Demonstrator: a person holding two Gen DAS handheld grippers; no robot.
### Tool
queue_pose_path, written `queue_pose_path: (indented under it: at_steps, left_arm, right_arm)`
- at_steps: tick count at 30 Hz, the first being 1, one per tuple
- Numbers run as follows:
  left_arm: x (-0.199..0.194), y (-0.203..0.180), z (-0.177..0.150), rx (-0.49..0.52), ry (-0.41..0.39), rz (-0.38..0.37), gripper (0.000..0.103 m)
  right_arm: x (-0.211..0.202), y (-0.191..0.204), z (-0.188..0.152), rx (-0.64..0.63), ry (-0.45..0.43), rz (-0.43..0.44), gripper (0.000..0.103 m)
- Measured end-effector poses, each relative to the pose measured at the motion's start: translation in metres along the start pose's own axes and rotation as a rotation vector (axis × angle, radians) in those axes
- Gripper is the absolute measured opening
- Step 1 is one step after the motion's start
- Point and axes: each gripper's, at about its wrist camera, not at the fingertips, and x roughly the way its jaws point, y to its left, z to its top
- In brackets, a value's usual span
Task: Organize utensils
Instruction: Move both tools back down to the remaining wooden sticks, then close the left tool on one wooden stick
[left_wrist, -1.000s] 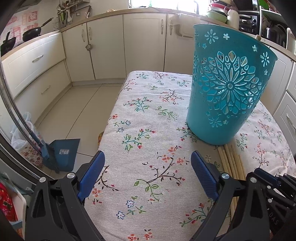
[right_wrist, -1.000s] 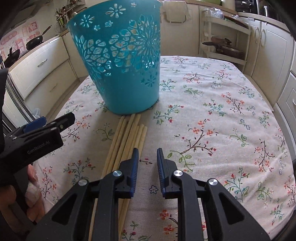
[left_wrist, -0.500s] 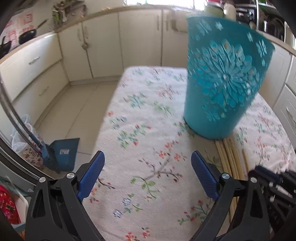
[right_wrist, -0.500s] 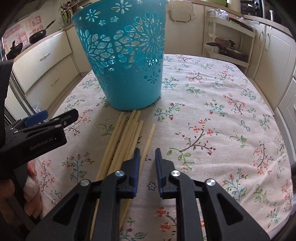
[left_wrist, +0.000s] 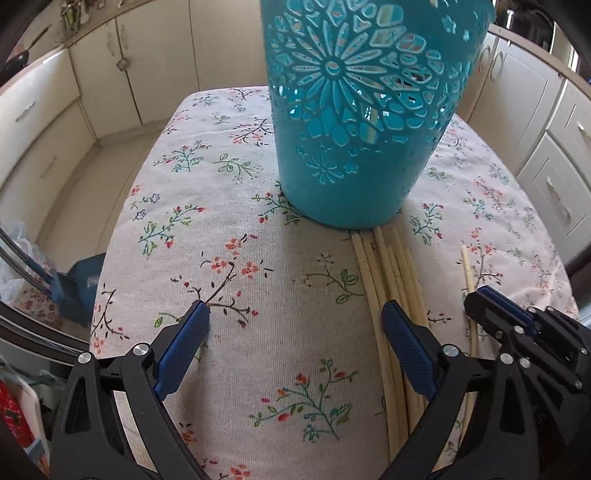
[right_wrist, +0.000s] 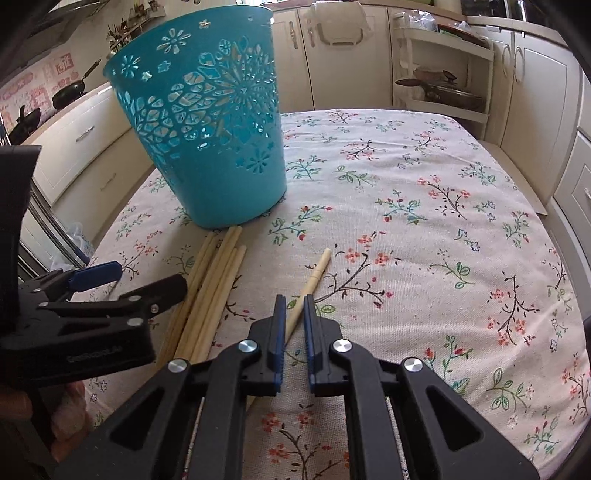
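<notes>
A teal cut-out basket (left_wrist: 362, 110) (right_wrist: 210, 144) stands upright on the flowered tablecloth. A bundle of pale wooden chopsticks (left_wrist: 388, 280) (right_wrist: 210, 280) lies in front of its base. My right gripper (right_wrist: 293, 306) is shut on one chopstick (right_wrist: 314, 273) and holds it apart from the bundle, its tip pointing away; the same stick shows in the left wrist view (left_wrist: 467, 273). My left gripper (left_wrist: 295, 325) is open and empty, low over the cloth left of the bundle, its right finger over the sticks. It also shows in the right wrist view (right_wrist: 122, 288).
The table (right_wrist: 424, 206) carries a flowered cloth. Cream kitchen cabinets (left_wrist: 122, 74) run round it, with an open shelf unit (right_wrist: 439, 74) holding pans at the back right. A blue dustpan (left_wrist: 79, 280) sits on the floor by the table's left edge.
My right gripper has pulled one chopstick out of the bundle to the right. My left gripper has swung right and closer to the basket and the bundle.
</notes>
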Motion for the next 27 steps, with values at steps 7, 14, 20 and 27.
queue_pose_path:
  at_steps: [7, 14, 20, 27]
  left_arm:
    - [0.003, -0.008, 0.003, 0.02, 0.023, 0.059, 0.09]
    - [0.006, -0.018, 0.019, 0.052, 0.033, 0.023, 0.039]
    - [0.006, -0.02, 0.028, 0.099, 0.136, -0.064, 0.005]
    - [-0.045, -0.005, 0.035, 0.167, 0.237, -0.243, 0.005]
  right_arm:
    - [0.0, -0.004, 0.001, 0.026, 0.002, 0.027, 0.01]
    - [0.0, -0.009, 0.002, 0.049, 0.0, 0.046, 0.01]
    - [0.0, -0.015, 0.002, 0.09, -0.003, 0.079, 0.01]
    - [0.0, -0.016, 0.002, 0.105, -0.005, 0.091, 0.01]
